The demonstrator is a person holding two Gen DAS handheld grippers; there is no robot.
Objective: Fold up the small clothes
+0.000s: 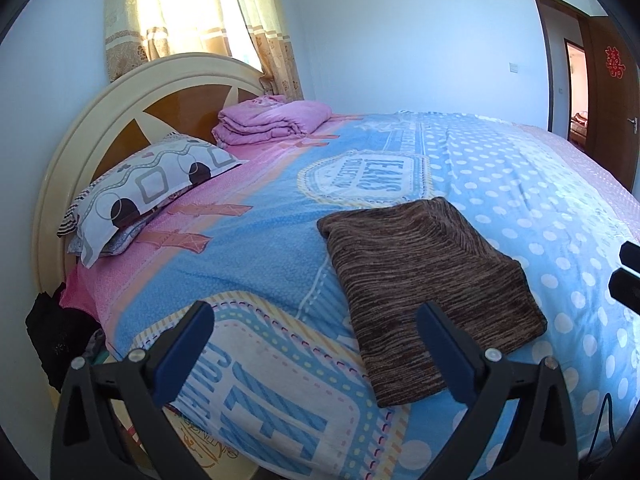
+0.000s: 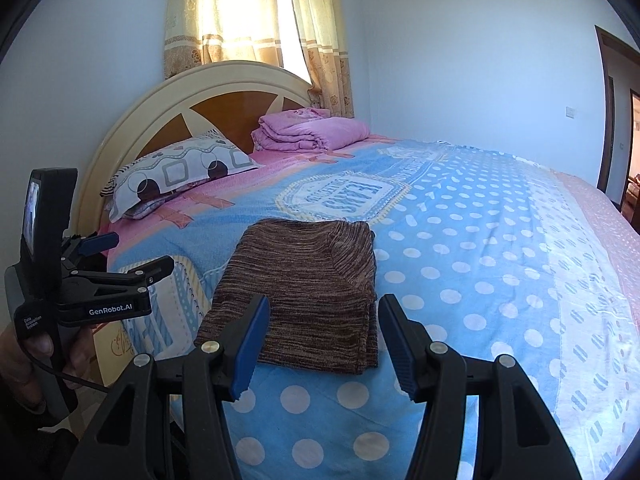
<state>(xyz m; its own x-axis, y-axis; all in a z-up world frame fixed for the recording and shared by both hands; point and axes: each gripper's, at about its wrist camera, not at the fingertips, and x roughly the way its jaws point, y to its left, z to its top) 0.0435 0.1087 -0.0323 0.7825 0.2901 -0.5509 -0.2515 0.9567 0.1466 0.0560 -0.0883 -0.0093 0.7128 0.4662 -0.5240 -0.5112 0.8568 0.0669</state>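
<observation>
Brown knit, folded flat: the garment [image 2: 304,292] lies on the bed [image 2: 460,240], just ahead of the right hand-held gripper [image 2: 324,344], whose jaws stand apart with nothing between them, clear of the cloth. The left hand-held gripper [image 1: 316,344] hovers beside it, jaws wide and empty too, the garment just ahead and to its right. Further ahead of both, a pillow [image 1: 152,184] and a folded pink quilt [image 1: 272,120] sit against the headboard [image 1: 120,96].
</observation>
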